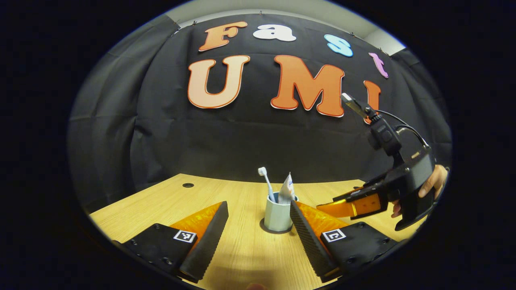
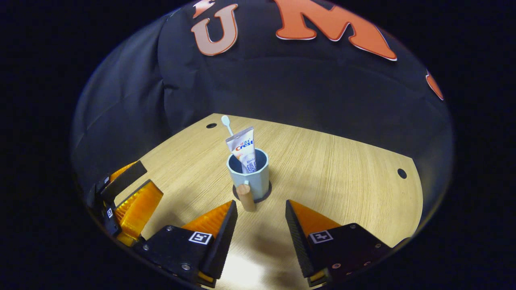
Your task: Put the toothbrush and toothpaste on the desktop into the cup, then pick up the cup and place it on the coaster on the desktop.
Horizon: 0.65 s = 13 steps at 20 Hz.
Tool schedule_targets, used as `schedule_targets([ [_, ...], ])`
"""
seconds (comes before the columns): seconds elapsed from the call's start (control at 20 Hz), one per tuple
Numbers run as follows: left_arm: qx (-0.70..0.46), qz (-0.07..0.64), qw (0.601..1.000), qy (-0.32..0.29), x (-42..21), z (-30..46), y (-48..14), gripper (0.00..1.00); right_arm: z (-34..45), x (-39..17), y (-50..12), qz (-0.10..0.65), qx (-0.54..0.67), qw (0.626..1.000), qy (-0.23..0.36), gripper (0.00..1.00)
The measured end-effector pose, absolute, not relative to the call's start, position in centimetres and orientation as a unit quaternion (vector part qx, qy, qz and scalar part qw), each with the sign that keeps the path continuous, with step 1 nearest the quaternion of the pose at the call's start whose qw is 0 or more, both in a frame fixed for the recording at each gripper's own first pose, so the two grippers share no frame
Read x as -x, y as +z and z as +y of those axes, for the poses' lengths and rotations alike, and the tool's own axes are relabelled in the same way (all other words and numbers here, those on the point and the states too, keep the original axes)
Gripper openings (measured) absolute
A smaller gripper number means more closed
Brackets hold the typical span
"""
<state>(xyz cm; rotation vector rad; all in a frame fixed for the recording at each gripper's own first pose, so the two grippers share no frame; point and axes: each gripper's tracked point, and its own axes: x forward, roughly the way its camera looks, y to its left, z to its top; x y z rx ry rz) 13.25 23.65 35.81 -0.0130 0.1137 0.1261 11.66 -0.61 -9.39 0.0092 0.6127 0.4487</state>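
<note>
A pale blue cup stands upright on a dark round coaster on the wooden desktop. A white toothbrush and a toothpaste tube stick up out of it. My left gripper is open just in front of the cup, touching nothing. In the right gripper view the cup shows its wooden handle, with the toothbrush and toothpaste inside and the coaster beneath. My right gripper is open, a little short of the handle.
The right gripper, held by a hand, hovers right of the cup. The left gripper sits at the table's left. Cable holes mark the wooden desktop. The black cloth wall stands behind.
</note>
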Motion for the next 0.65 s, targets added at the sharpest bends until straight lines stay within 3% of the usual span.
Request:
schedule_targets([
  [0.05, 0.002, 0.056, 0.997, 0.059, -13.5, 23.0, 36.0, 0.98, -1.4, -11.7, -9.3, 0.285, -0.004, 0.935, 0.209, 0.71],
  [0.1, -0.001, 0.053, 0.997, 0.055, -13.8, 22.6, 36.2, 0.98, -2.2, -11.6, -9.2, 0.270, -0.004, 0.942, 0.200, 0.77],
  [0.15, -0.004, 0.050, 0.997, 0.050, -13.9, 21.9, 36.5, 0.98, -3.0, -11.6, -9.0, 0.254, -0.006, 0.948, 0.193, 0.73],
  [0.25, -0.007, 0.046, 0.998, 0.045, -14.3, 20.9, 36.8, 0.97, -4.3, -11.1, -8.5, 0.227, -0.015, 0.957, 0.179, 0.81],
  [0.65, -0.016, 0.031, 0.999, 0.026, -14.8, 17.5, 37.9, 0.98, -10.2, -9.3, -4.3, 0.109, -0.031, 0.985, 0.127, 0.80],
])
